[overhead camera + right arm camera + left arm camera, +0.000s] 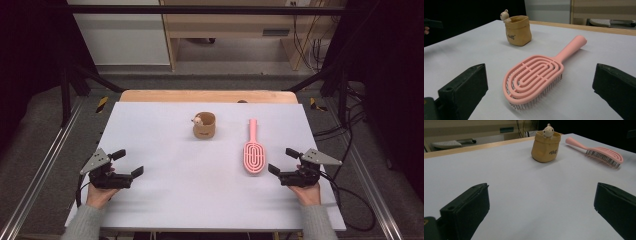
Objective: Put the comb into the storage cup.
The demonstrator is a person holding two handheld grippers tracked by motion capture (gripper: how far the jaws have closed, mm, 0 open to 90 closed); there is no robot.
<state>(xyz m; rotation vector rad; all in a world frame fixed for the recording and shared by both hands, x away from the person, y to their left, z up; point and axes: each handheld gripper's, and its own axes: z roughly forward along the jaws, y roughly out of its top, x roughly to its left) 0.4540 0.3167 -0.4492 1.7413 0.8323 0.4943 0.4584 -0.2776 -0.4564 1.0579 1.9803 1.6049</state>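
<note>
High view, left hand-held gripper low, right hand-held gripper near hairbrush

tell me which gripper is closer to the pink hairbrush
Right. The right gripper sits just beside the head of the pink hairbrush, jaws open toward it, not touching. The left gripper is far across the table, past the brush's other side.

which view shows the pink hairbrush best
The right gripper view: the pink hairbrush lies close, bristles down. The high view shows it small; the left gripper view shows it far off, side-on.
</note>
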